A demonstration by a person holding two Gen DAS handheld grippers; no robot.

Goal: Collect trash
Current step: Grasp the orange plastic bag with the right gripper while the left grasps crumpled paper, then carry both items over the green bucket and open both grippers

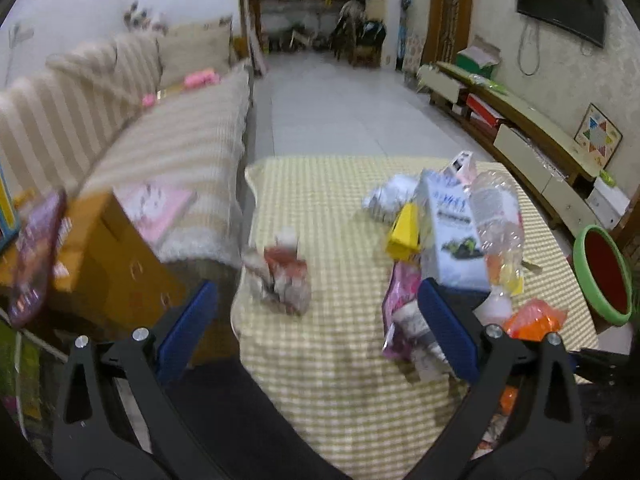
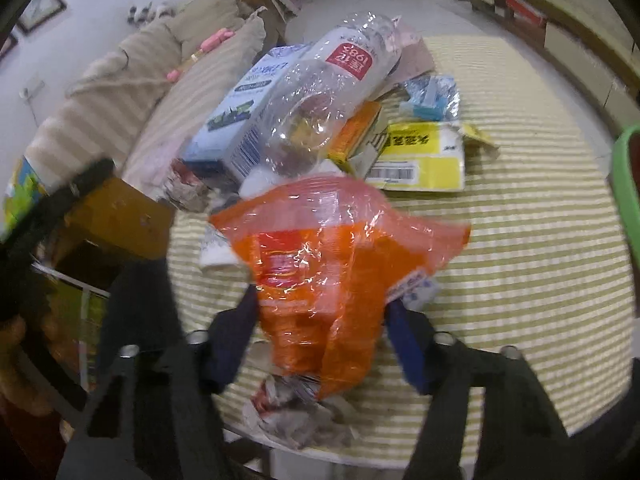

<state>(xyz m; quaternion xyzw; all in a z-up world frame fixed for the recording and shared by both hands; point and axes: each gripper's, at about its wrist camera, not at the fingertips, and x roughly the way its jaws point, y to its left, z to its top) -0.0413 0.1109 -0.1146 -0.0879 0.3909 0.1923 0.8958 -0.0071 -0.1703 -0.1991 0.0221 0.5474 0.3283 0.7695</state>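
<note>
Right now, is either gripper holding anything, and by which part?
The right gripper holds the orange plastic bag by its bunched lower end, above the table. The left gripper is open and holds nothing.

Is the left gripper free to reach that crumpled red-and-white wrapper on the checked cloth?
Probably yes. The left gripper has its jaws wide open and empty, and the crumpled wrapper lies alone just ahead with bare tablecloth around it.

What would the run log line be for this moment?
left hand-held gripper: open, empty | right hand-held gripper: around orange bag | table: trash remains
</note>
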